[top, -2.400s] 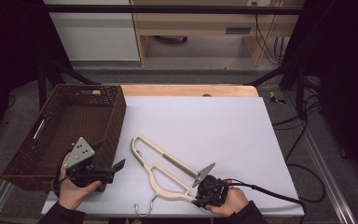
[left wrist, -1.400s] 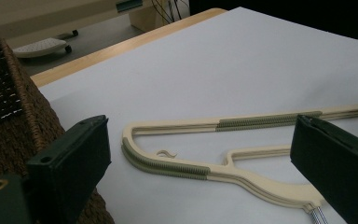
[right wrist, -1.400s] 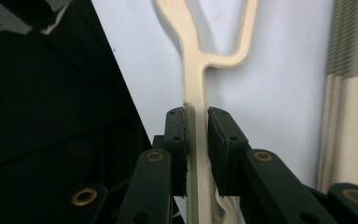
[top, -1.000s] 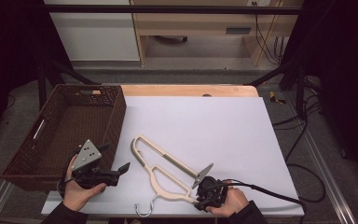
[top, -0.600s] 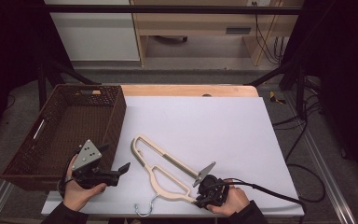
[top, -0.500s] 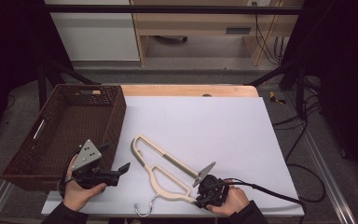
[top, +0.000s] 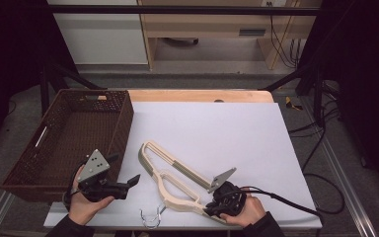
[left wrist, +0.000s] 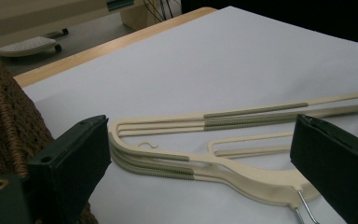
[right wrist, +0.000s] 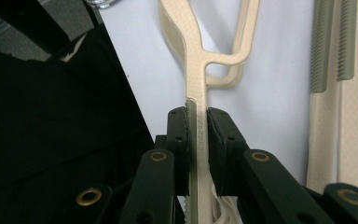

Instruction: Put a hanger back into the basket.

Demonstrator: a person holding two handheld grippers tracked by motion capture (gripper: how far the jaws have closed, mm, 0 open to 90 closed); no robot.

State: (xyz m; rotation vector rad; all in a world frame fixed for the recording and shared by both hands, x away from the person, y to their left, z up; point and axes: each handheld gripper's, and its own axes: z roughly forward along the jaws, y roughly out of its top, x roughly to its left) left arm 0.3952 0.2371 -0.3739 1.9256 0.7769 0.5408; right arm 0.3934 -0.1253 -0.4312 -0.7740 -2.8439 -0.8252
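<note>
Where my right gripper (right wrist: 197, 140) bites, its jaws have just been closing and now pinch a thin cream arm of the hanger (top: 177, 182) between the pads; that arm runs on down between the fingers and out of the right gripper view, so I cannot see its end. From above, the hand (top: 249, 210) and gripper body cover that same end of the hanger near the table's front edge. My left gripper (left wrist: 200, 158) has its jaws wide apart with nothing between them, held off the sheet just beside the basket (top: 64, 133) and looking along the hanger's ribbed shoulder. The right jaw there cuts off the hanger's neck, and of the wire hook (top: 150, 217) I see only a short stub in that view. From above the hook lies right at the front edge of the white sheet (top: 227, 133), partly hard to make out against the dark below. More than one hanger seems stacked, but I cannot tell how many. Beyond the hanger the sheet is open toward the far wooden edge and the right side. The basket's wall stands close on the left.
</note>
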